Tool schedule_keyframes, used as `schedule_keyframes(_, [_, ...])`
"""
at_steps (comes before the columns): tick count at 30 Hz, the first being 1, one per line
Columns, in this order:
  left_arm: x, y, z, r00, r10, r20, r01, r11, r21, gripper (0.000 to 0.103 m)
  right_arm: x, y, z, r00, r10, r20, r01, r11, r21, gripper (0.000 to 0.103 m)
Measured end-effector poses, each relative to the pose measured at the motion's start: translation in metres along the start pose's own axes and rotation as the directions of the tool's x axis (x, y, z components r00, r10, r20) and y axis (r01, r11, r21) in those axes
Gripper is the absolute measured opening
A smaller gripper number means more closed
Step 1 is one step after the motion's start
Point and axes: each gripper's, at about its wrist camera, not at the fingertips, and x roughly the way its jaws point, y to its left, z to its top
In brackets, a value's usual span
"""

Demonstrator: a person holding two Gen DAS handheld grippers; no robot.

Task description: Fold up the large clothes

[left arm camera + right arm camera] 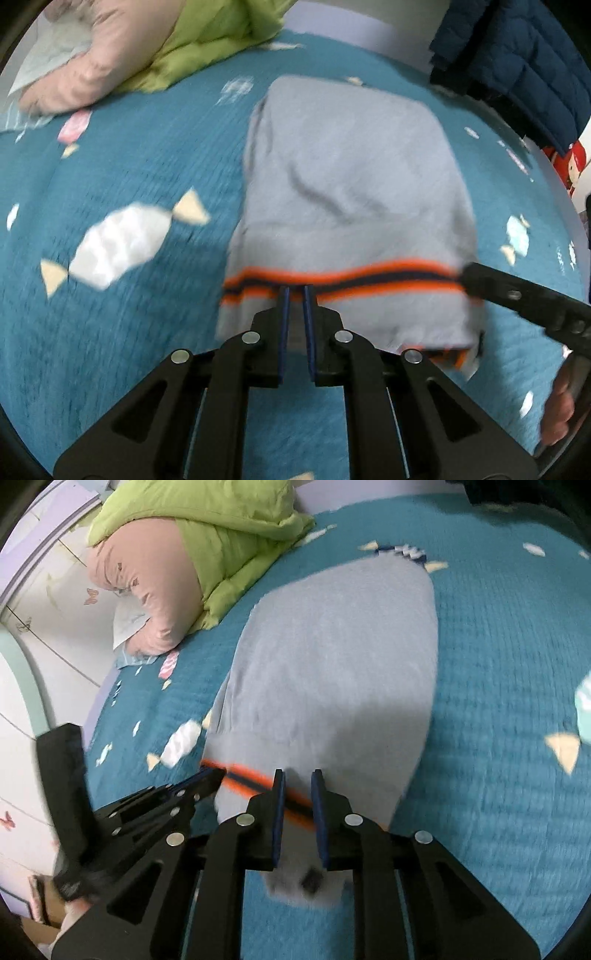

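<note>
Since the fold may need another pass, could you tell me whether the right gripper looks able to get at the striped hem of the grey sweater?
Probably yes. The right gripper sits right over the orange and navy striped hem of the grey sweater, and nothing lies between them. The left gripper grips the same hem further along.

Folded grey knit sweater [351, 192] with orange-and-navy striped hem

It lies flat on the teal candy-print bed cover [129, 177], striped hem nearest.

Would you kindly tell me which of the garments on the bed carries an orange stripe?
The grey sweater lying flat mid-bed, its hem banded orange and navy. The green jacket and the pink garment heaped at the far corner are plain.
</note>
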Motion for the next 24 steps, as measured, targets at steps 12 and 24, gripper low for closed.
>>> schedule_keyframes(12, [-0.033, -0.014, 0.038, 0.997, -0.072, 0.019, 0.071, 0.997, 0.017, 0.009, 0.012, 0.020, 0.032, 0.959, -0.061, -0.276, 0.074, 0.997, 0.037, 0.018])
schedule_keyframes(24, [-0.012, -0.042, 0.080, 0.991, -0.126, -0.034, 0.127, 0.991, 0.047, 0.009, 0.004, 0.030, 0.055, 0.954, -0.122, -0.273, 0.136, 0.990, 0.031, 0.025])
